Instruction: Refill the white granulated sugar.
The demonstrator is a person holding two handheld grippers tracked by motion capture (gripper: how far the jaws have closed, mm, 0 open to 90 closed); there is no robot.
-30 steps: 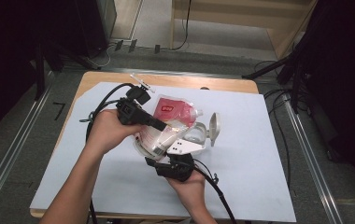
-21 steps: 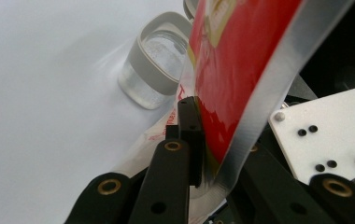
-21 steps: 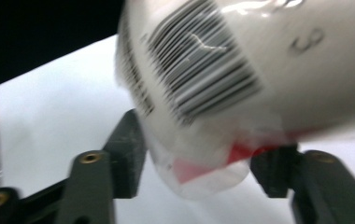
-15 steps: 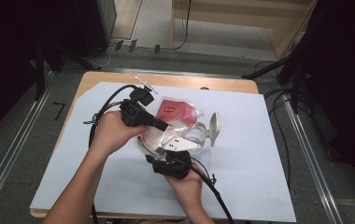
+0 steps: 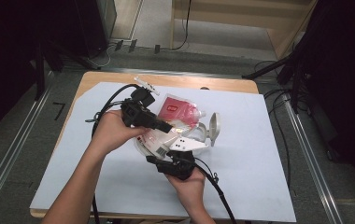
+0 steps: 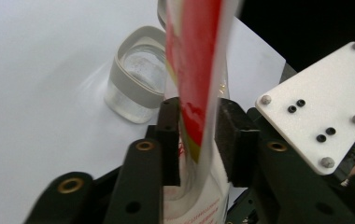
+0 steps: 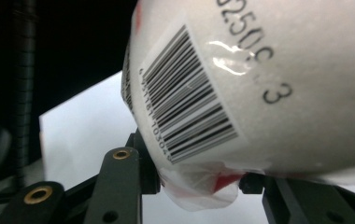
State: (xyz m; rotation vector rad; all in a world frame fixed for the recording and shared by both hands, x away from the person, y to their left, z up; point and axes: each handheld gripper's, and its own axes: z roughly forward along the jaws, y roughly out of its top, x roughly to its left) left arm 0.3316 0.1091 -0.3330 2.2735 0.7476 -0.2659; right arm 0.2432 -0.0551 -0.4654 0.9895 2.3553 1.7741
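Left gripper [image 6: 199, 135]: jaws stand to either side of the pouch's flat red-and-white edge; they have just been opening, and a gap shows between each pad and the film, so the pouch passes between them unpressed. Right gripper [image 7: 199, 179]: jaws have just been closing, and the crumpled bottom corner of the same pouch sits between them; whether the pads press on that corner cannot be told, since the pouch's bulging white face with its barcode label hides the contact. Pouch [image 5: 166, 135] is held up over the middle of the pale blue sheet [image 5: 269, 186] that covers the wooden table [image 5: 119, 77], between the person's two hands; left hand [image 5: 110, 133] comes in from the left side of the high view, right hand [image 5: 189, 179] from below. A second red packet [image 5: 178, 109] lies flat on the sheet just behind the pouch. A small clear container with a pale band [image 6: 136, 79] stands on the sheet beyond the left gripper. Grey three-cornered plate [image 6: 320, 107] of the right gripper sits close beside the left jaws.
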